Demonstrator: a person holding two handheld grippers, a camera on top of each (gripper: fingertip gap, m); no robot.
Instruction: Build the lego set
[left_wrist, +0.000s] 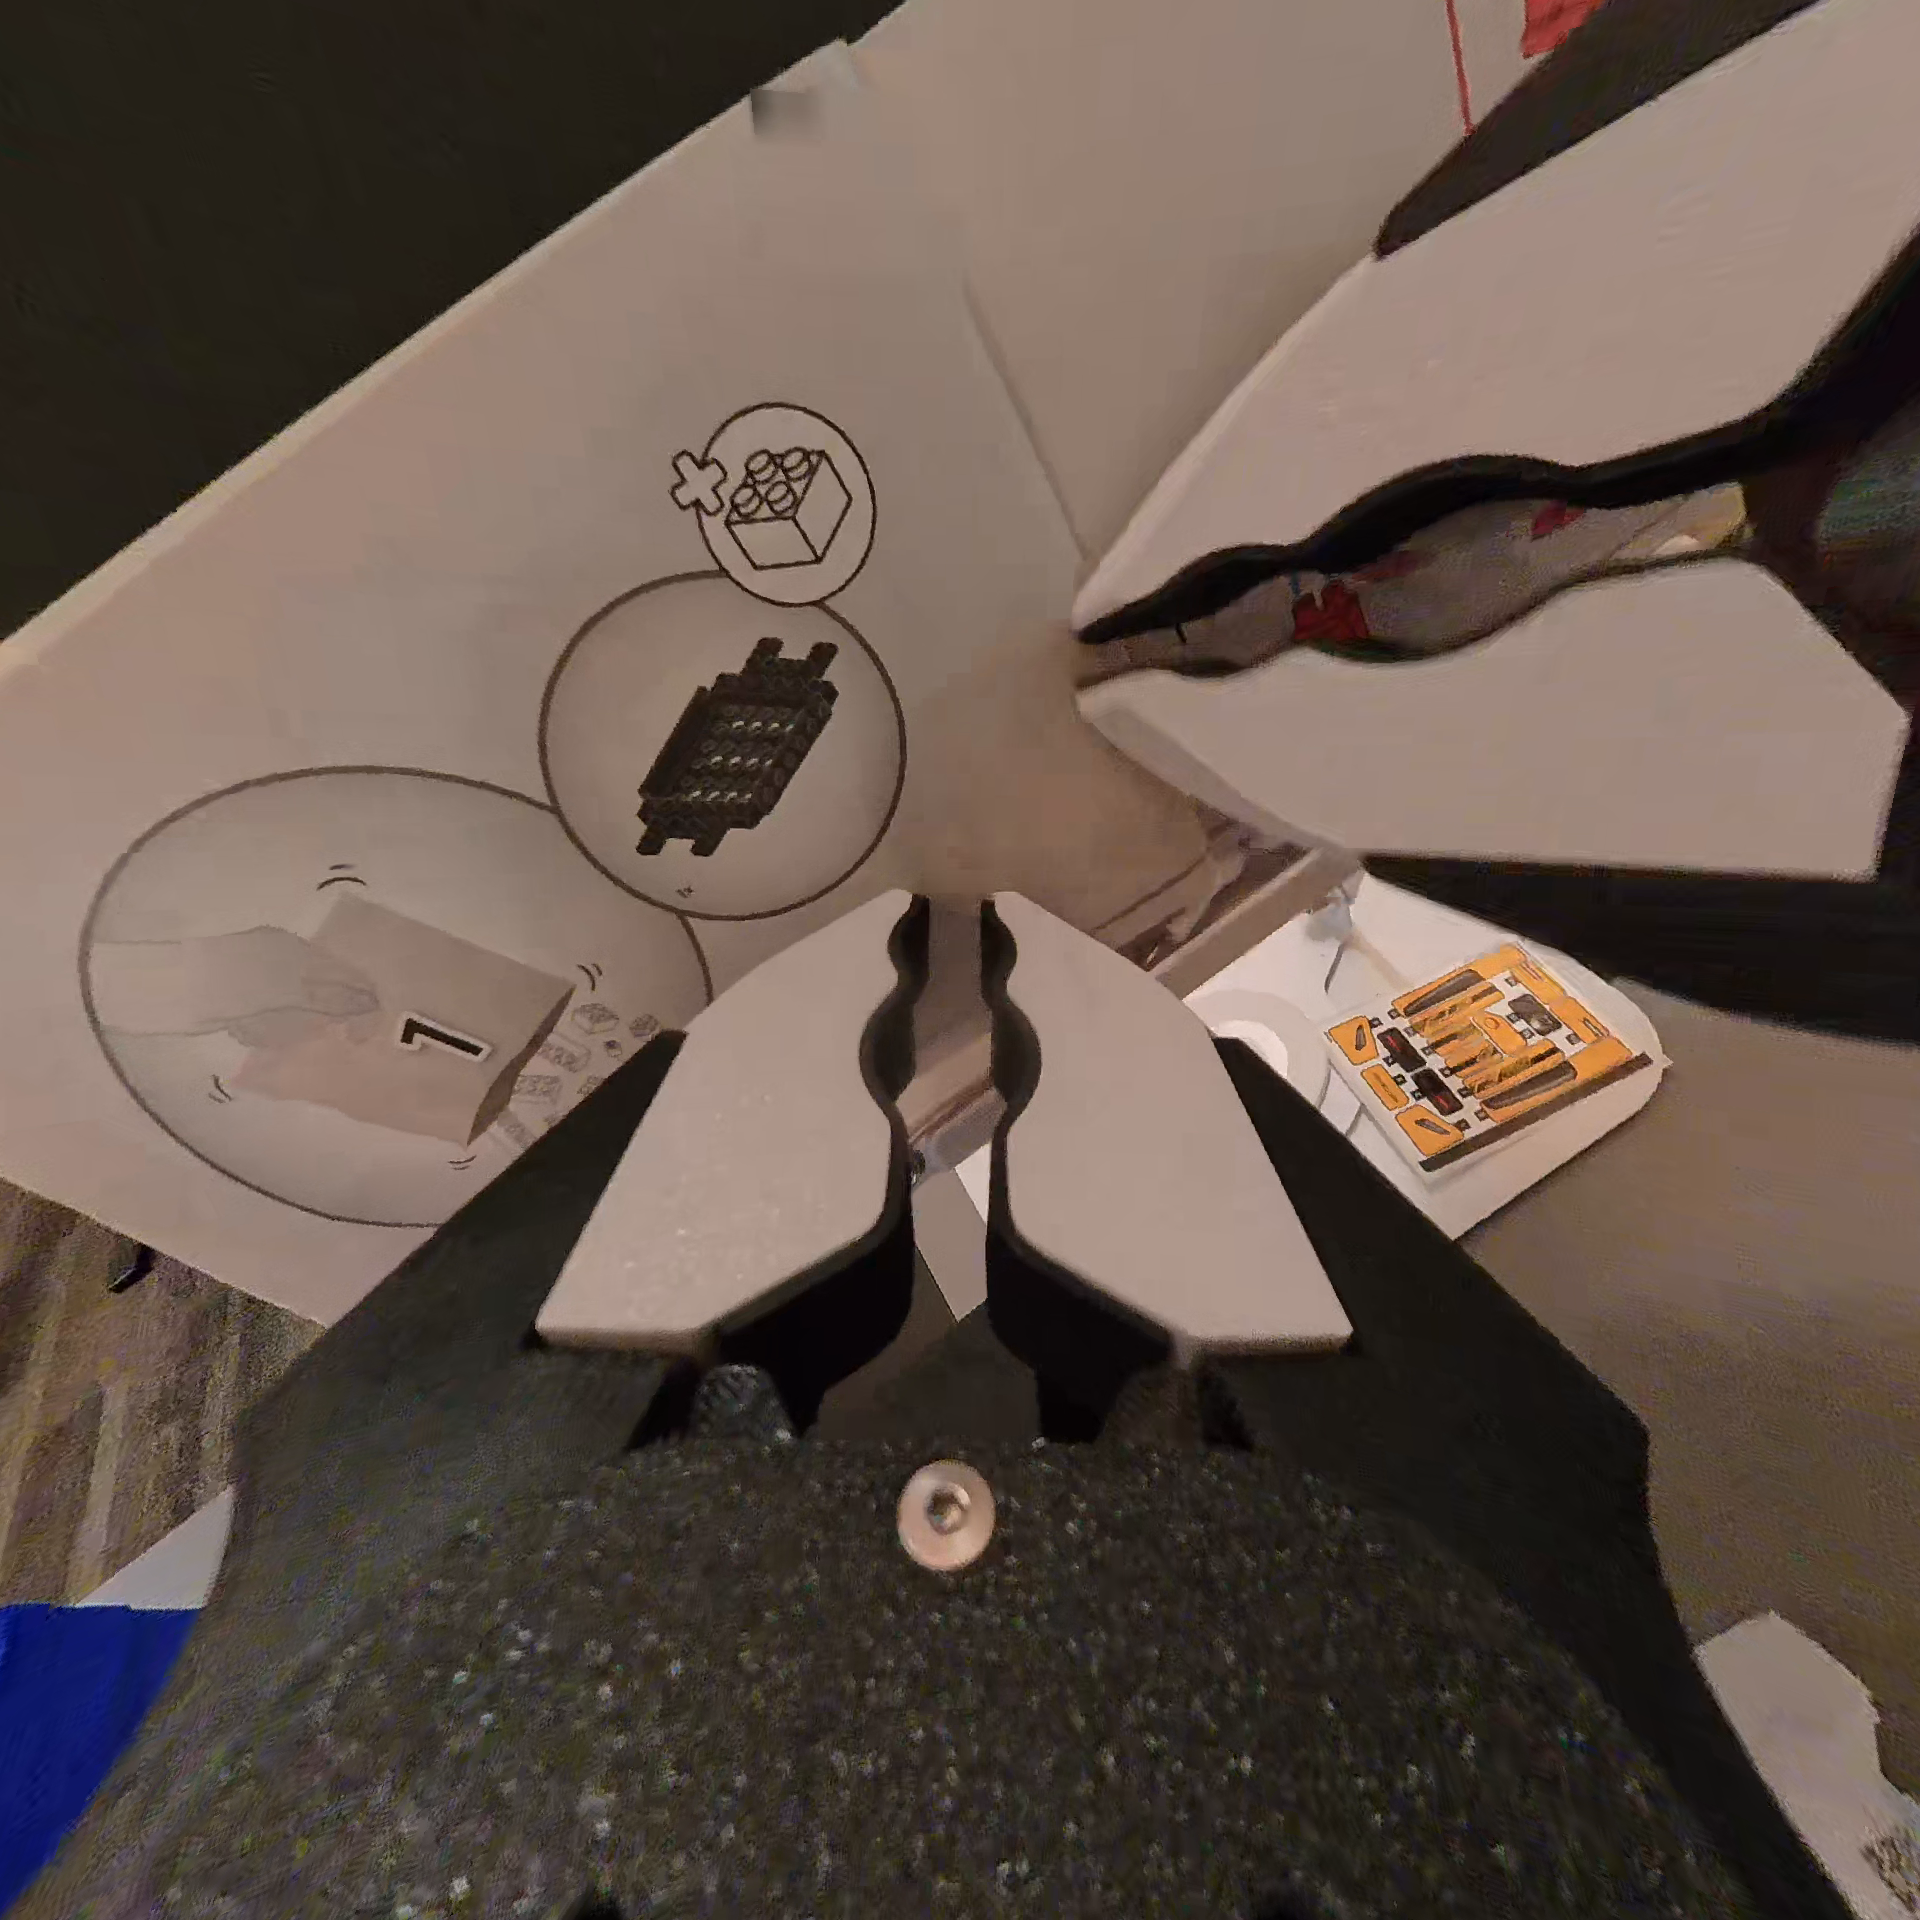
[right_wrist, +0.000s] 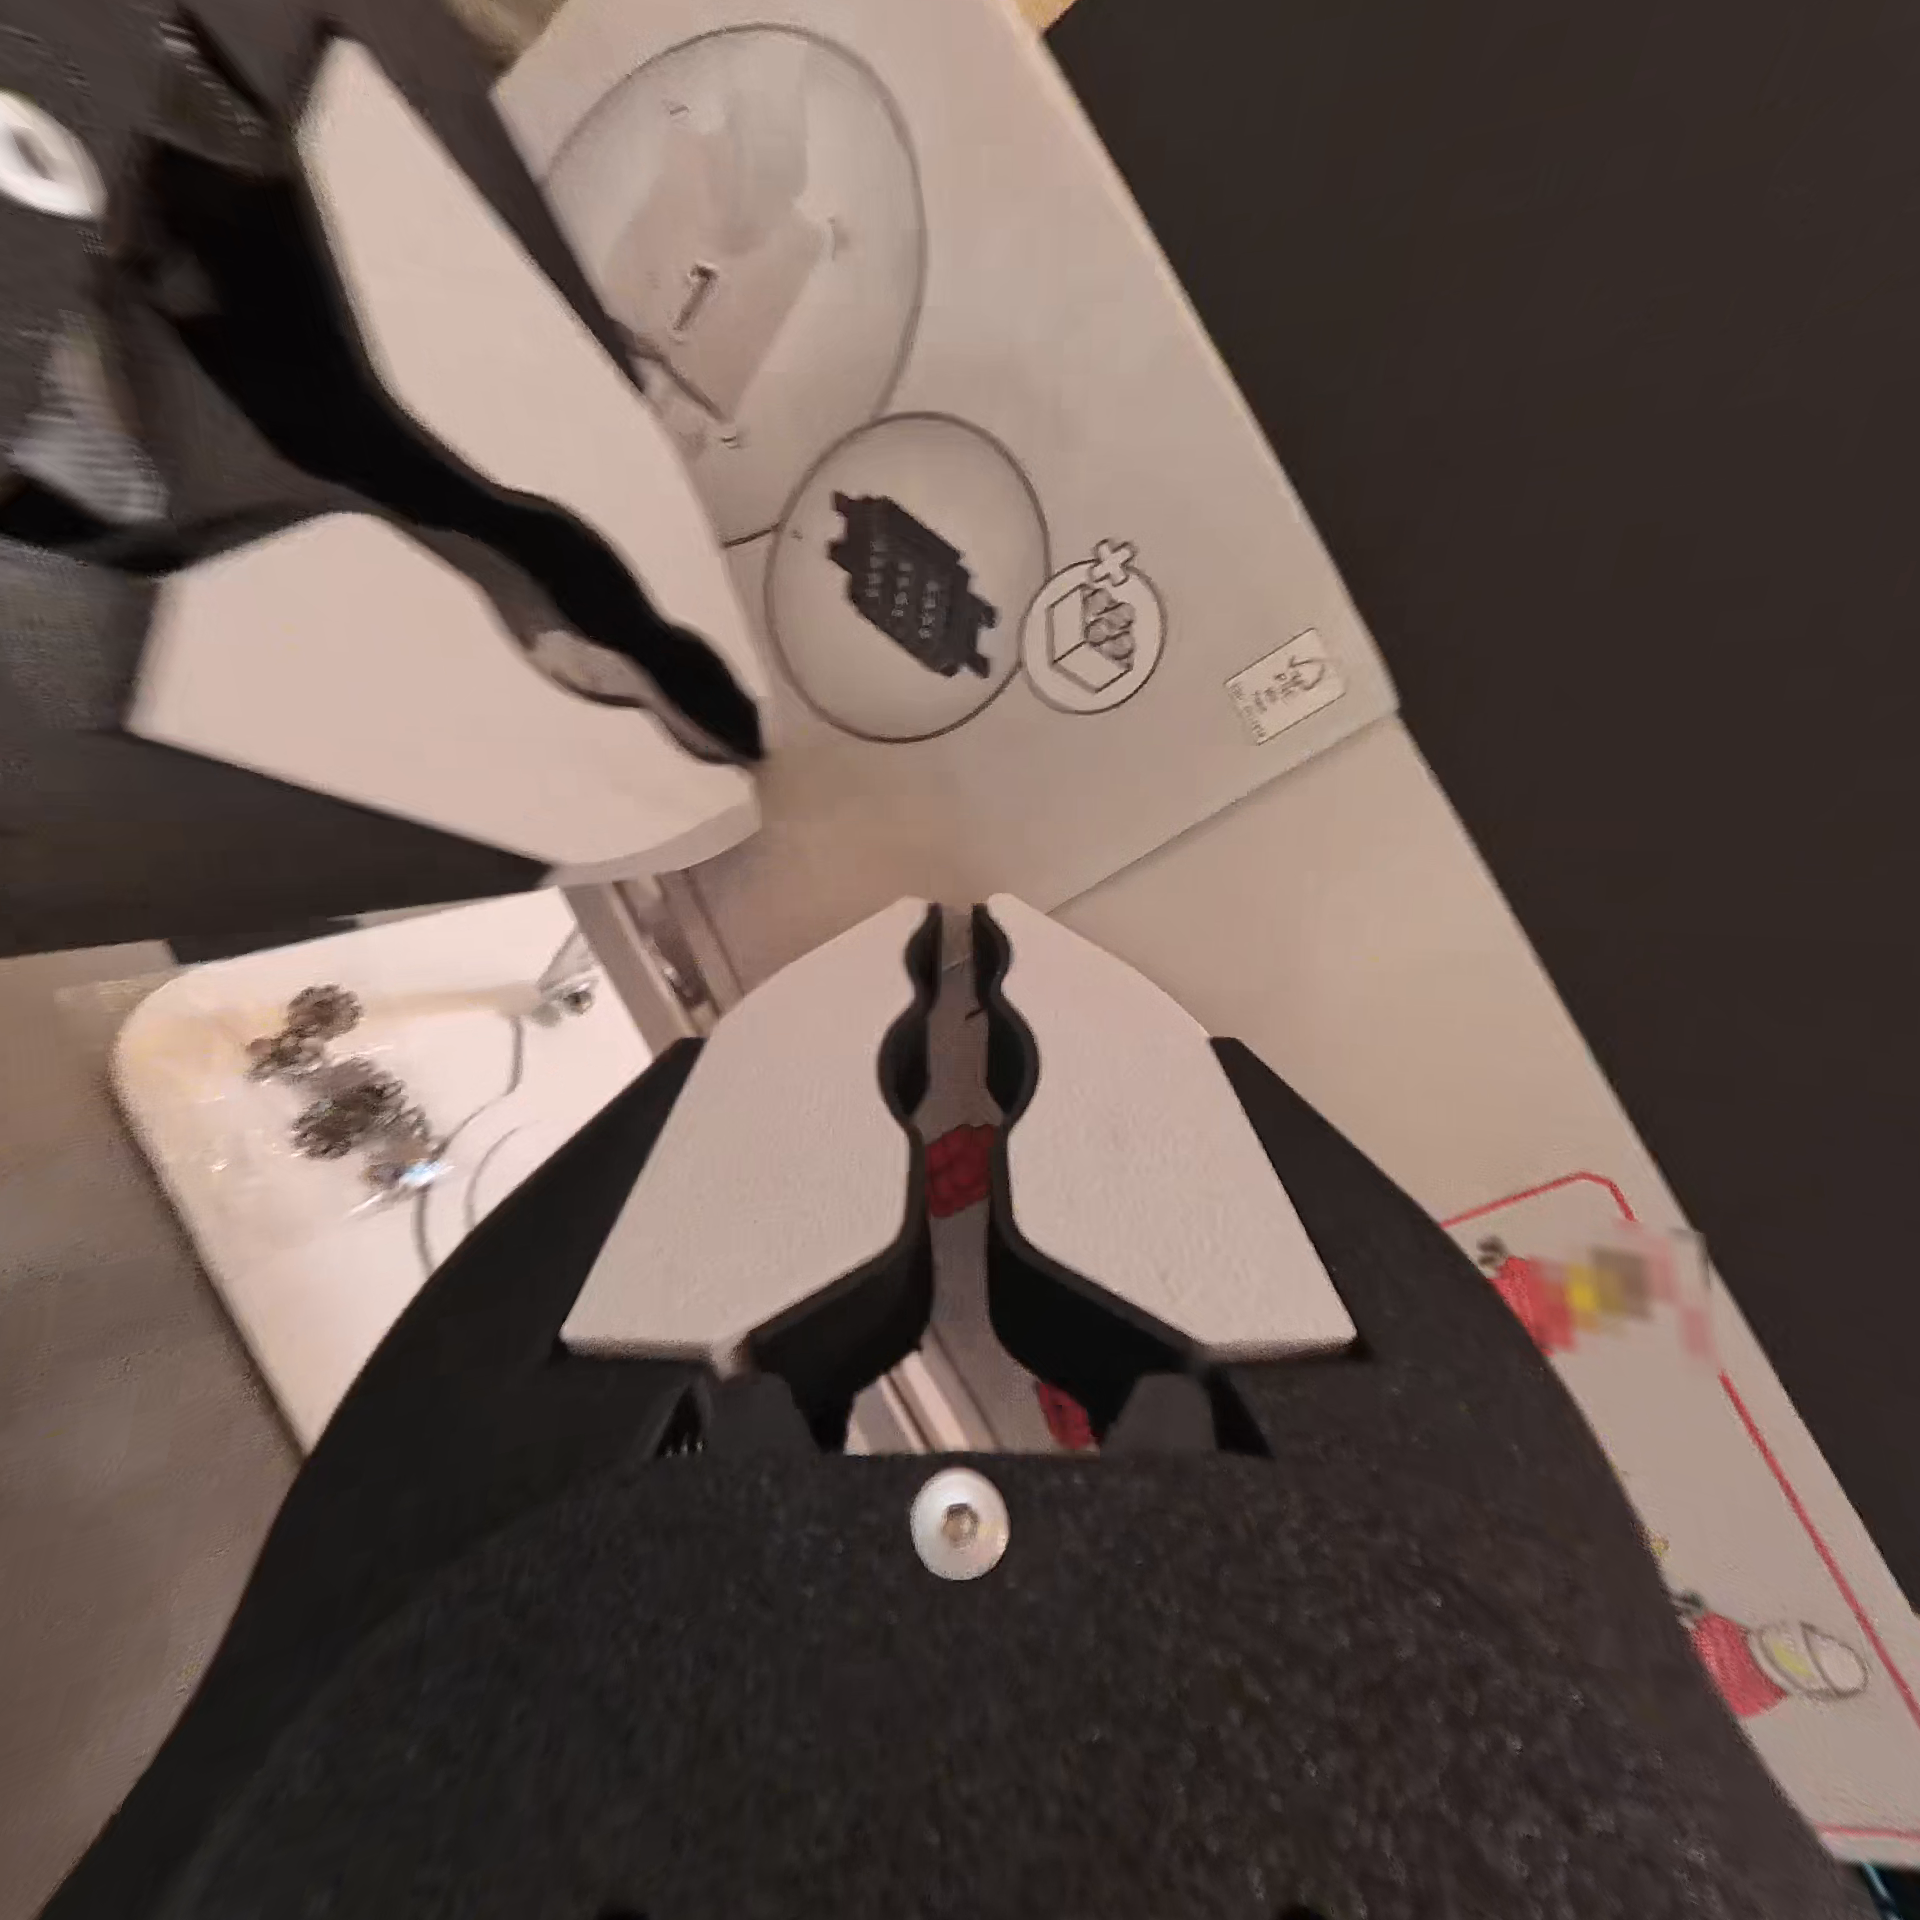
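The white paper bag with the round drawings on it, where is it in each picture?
Left wrist view: the white paper bag fills the upper left, pinched by the left gripper.
Right wrist view: the bag runs across the top middle, pinched by the right gripper.
Shared landmark: the circle with the black brick drawing.

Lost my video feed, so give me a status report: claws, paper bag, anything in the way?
Left claw shut on paper bag. Right claw shut on the same bag edge, tips close together. Bag held up, unopened. Sticker sheet lies on the table beyond, clear of both.
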